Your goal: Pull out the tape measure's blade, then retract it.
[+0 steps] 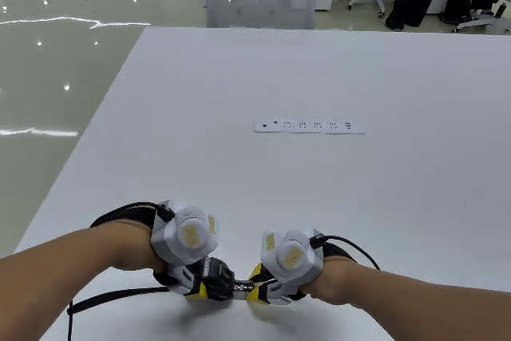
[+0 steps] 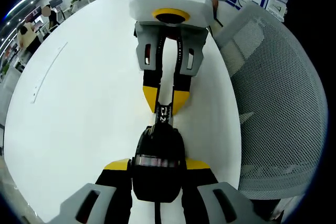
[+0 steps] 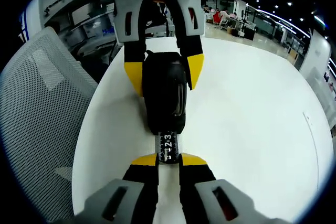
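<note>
Pulling out the blade appears to be the step in hand, and it looks barely begun. Two handheld grippers meet nose to nose at the near edge of a white table (image 1: 319, 197).

The left gripper (image 2: 157, 164) is clamped around the black tape measure case (image 3: 164, 95), one yellow-tipped jaw on each side. The case sits low over the table near the person; whether it touches the surface cannot be told. The right gripper (image 3: 169, 160) is closed on the end of the blade (image 2: 164, 115). Only a short dark stretch of blade, printed with white numerals, spans the small gap between case and jaws.

The next move seems to call for drawing the two grippers apart in a straight line along the blade. The left would need to hold the case steady and the right to keep its pinch firm, so the end does not slip and snap back. Retracting would then mean easing the two together again.

The hook at the blade's tip is buried between the right jaws. No lock or brake button can be made out on the case. From the head view, the rounded gripper bodies cover most of the jaws.

A white power strip (image 1: 310, 126) lies far up the table, and a grey mesh chair (image 2: 273, 103) stands beside the near edge.
</note>
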{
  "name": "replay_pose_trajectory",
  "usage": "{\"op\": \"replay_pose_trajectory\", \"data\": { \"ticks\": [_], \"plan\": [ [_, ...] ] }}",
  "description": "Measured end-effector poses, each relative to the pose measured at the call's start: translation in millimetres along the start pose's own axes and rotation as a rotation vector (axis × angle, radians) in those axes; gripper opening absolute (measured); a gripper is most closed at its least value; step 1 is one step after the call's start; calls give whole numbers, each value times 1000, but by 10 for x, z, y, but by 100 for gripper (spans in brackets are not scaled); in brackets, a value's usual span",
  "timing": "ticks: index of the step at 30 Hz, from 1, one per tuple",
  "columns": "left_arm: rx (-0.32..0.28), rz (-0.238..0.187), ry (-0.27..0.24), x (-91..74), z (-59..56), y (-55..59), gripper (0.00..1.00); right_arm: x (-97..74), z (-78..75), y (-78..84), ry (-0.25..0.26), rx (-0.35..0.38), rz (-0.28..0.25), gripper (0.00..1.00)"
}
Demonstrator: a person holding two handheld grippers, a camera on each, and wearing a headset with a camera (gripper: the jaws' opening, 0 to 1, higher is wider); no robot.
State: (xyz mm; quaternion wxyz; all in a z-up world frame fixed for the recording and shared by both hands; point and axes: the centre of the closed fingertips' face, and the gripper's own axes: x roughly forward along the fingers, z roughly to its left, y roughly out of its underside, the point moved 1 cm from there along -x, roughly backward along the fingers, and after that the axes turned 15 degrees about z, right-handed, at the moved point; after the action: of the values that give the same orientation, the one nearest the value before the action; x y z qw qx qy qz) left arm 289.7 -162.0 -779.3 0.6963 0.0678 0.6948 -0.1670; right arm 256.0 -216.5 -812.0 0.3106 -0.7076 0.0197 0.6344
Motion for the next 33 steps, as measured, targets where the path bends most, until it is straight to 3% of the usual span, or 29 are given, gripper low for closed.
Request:
{"op": "replay_pose_trajectory", "data": {
  "ticks": [17,33],
  "plan": [
    [-18,3,-13,-1,-5,10,33,-86,-32,234,6,21,16,12],
    [-30,3,-21,11,-9,16,33,-138,-53,359,10,14,33,12]
  ]
}}
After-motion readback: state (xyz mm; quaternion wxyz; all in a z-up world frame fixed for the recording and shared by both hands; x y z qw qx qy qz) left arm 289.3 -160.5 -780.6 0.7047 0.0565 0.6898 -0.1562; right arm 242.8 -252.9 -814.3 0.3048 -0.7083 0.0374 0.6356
